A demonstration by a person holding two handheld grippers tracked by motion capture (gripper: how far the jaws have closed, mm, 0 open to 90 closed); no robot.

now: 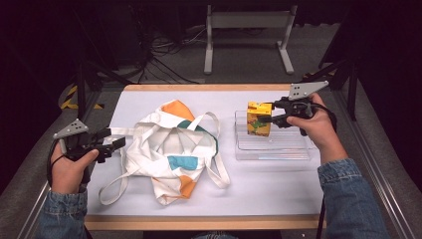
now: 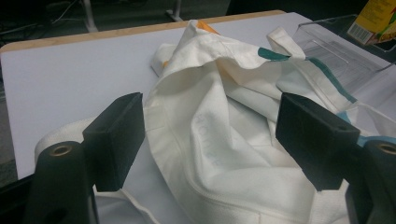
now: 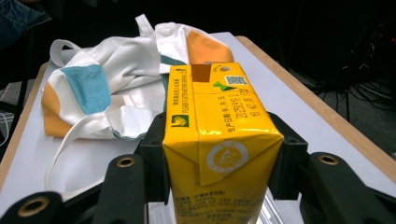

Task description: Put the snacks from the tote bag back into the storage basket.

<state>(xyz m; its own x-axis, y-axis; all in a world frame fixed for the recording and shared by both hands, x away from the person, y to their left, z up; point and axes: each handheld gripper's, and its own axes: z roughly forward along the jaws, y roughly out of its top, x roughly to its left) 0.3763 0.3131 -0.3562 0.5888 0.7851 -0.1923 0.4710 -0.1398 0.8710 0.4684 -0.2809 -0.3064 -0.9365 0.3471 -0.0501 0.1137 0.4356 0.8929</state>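
A white cloth tote bag (image 1: pixel 171 149) with orange and teal patches lies crumpled in the middle of the table, its straps spread out. My left gripper (image 1: pixel 117 144) is at the bag's left edge. Its jaws stand open, and a fold of the bag (image 2: pixel 224 93) lies loose between the pads (image 2: pixel 119 135). My right gripper (image 1: pixel 266 113) is shut on a yellow drink carton (image 1: pixel 256 124), held upright just over the clear plastic tray (image 1: pixel 273 152). In the right gripper view both pads press the carton (image 3: pixel 210 107) on its sides.
The white table (image 1: pixel 278 184) has a wooden rim on its far and near sides. A grey metal frame (image 1: pixel 249 20) and cables are on the floor beyond it. The clear tray (image 2: pixel 336 51) sits right of the bag.
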